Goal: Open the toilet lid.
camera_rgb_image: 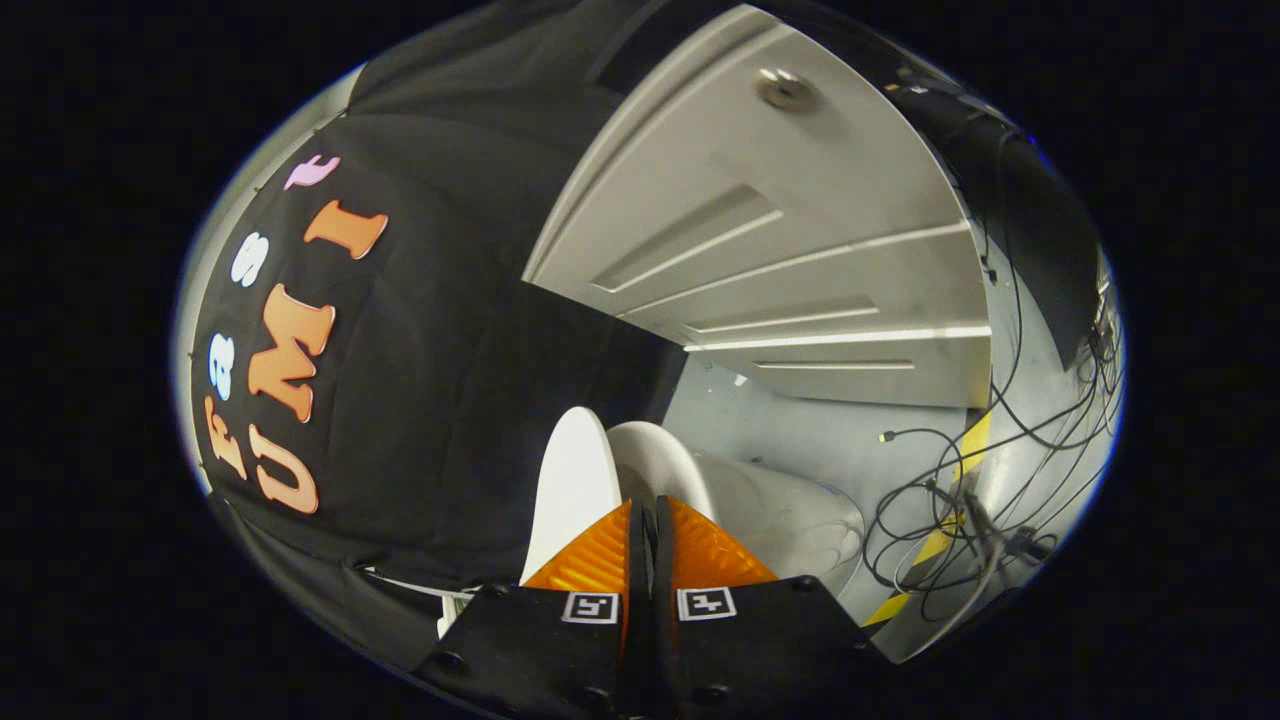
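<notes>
The white toilet lid point(572, 480) stands raised just ahead of the gripper point(648, 520), its fingers clenched together on nothing.

Readable text: none. Two square coded marker tags point(648, 605) on the gripper point(646, 520) body, patterns only; its fingers pressed together.

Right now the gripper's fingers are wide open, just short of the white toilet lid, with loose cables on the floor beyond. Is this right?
Not quite. In the gripper view the gripper is shut, its fingers pressed together with nothing between them. The rest holds: the white toilet lid stands just ahead, and loose cables lie on the floor beyond.
</notes>
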